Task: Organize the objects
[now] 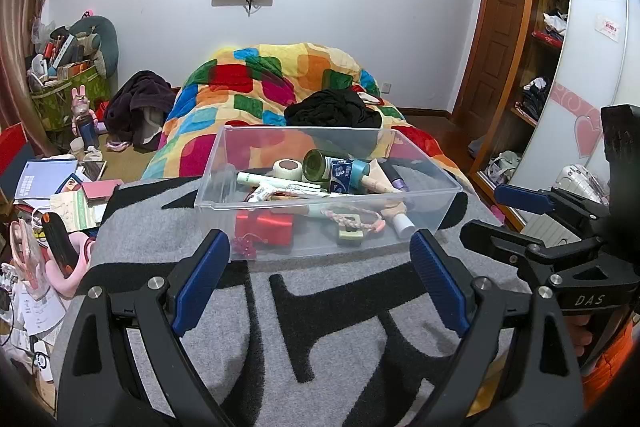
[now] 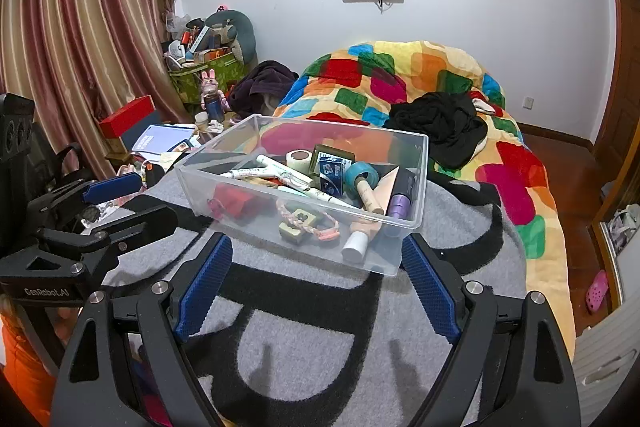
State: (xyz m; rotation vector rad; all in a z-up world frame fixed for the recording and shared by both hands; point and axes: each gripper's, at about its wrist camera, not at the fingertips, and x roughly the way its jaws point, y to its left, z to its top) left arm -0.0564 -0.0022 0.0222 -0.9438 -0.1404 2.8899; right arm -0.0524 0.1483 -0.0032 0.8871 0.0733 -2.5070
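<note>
A clear plastic bin (image 1: 400, 243) (image 2: 420, 155) sits on a grey and black blanket (image 1: 320, 327) (image 2: 320, 347) on the bed. It holds several small items: tubes, a tape roll (image 1: 289, 169) (image 2: 299, 159), a blue box (image 1: 341, 178) (image 2: 330, 174), a red box (image 1: 264, 225) (image 2: 234, 201), a braided band (image 1: 354, 219) (image 2: 308, 223) and a purple tube (image 2: 398, 207). My left gripper (image 1: 320, 255) is open and empty just before the bin's near wall. My right gripper (image 2: 316, 259) is open and empty at the bin's near corner; it also shows at the right of the left wrist view (image 1: 496, 215).
A colourful quilt (image 1: 256, 87) (image 2: 420, 67) with black clothing (image 1: 332, 109) (image 2: 440, 123) lies behind the bin. Cluttered papers, boxes and a pink toy (image 1: 60, 195) crowd the left side. A wardrobe (image 1: 540, 47) stands right, curtains (image 2: 80, 27) left.
</note>
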